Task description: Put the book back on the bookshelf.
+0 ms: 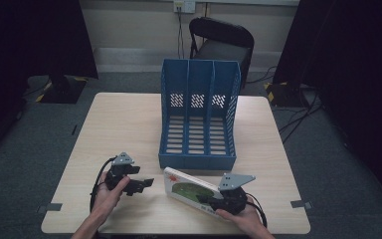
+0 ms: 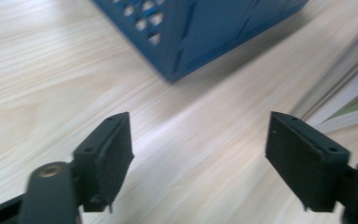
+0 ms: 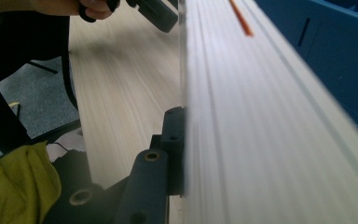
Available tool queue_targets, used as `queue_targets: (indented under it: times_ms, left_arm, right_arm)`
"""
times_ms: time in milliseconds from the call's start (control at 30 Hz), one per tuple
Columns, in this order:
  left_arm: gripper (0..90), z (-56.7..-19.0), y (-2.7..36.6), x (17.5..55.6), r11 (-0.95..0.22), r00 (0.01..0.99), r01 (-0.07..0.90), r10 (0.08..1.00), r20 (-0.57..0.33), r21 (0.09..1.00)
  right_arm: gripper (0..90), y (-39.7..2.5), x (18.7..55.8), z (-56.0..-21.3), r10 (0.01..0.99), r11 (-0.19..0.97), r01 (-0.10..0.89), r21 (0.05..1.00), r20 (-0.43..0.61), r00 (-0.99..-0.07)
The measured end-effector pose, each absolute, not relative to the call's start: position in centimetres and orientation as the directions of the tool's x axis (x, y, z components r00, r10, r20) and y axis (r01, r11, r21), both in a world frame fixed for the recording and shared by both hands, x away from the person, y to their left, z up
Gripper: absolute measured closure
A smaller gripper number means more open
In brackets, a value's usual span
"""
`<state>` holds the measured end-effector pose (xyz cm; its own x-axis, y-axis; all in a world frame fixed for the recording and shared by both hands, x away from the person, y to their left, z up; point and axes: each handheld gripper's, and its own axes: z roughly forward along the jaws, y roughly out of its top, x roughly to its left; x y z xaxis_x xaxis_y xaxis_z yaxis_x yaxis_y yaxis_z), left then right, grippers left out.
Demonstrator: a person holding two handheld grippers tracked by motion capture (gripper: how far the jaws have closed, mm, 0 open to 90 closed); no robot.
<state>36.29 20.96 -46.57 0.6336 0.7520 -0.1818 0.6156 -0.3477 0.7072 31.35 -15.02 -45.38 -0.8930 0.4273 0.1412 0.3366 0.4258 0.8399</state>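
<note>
A white picture book (image 1: pixel 191 191) w/ a green-and-red cover sits near the table's front edge, just in front of the blue file rack, tilted up on one long edge. I have it in my right gripper (image 1: pixel 227 199), clamped at the book's 4 o'clock corner in the high view. In the right gripper view the book (image 3: pixel 261 121) stands edge-on, page block running up to 12 o'clock; one black jaw presses flat against its left face, the other jaw is hidden behind the book.

My left gripper (image 1: pixel 138 185) is at 9 o'clock from the book, near but not touching, pointing at 3 o'clock toward it. In the left gripper view its jaws stand wide apart w/ nothing btwn them but bare wood; the book's edge (image 2: pixel 349 100) shows at 2 o'clock beyond the right-hand jaw.

The blue file rack (image 1: pixel 199 114) has three slots, open side facing me, at table centre, 12 o'clock from the book. Its corner (image 2: pixel 177 42) shows at 12 o'clock in the left gripper view. Light wood table (image 1: pixel 124 129) underneath; a dark chair (image 1: pixel 222 42) stands past the far edge.
</note>
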Motion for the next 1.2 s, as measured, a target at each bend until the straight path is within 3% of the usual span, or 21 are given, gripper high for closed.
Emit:
queue_targets:
  times_ms: [100, 267, 667, 1200]
  left_arm:
    - [21.4, -47.4, 21.3, 36.7, -0.405, 0.612, 0.614, 0.787, -0.083, 0.678]
    - [19.1, -49.0, 21.4, 37.4, -0.46, 0.582, 0.638, 0.813, 0.005, 0.617]
    - [5.7, -50.7, 22.2, 37.6, -0.362, 0.53, 0.585, 0.848, -0.005, 0.725]
    - [5.7, -50.7, 22.2, 37.5, -0.36, 0.528, 0.586, 0.849, -0.005, 0.726]
  right_arm:
    - [76.4, -15.2, 31.1, -45.0, 0.428, 0.418, 0.335, 0.844, 0.142, -0.892]
    - [76.5, -15.3, 30.9, -44.7, 0.432, 0.418, 0.336, 0.844, 0.14, -0.891]
    - [76.5, -15.8, 30.5, -43.1, 0.439, 0.395, 0.329, 0.857, 0.138, -0.888]
    - [76.5, -16.5, 30.0, -39.7, 0.423, 0.357, 0.274, 0.893, 0.107, -0.9]
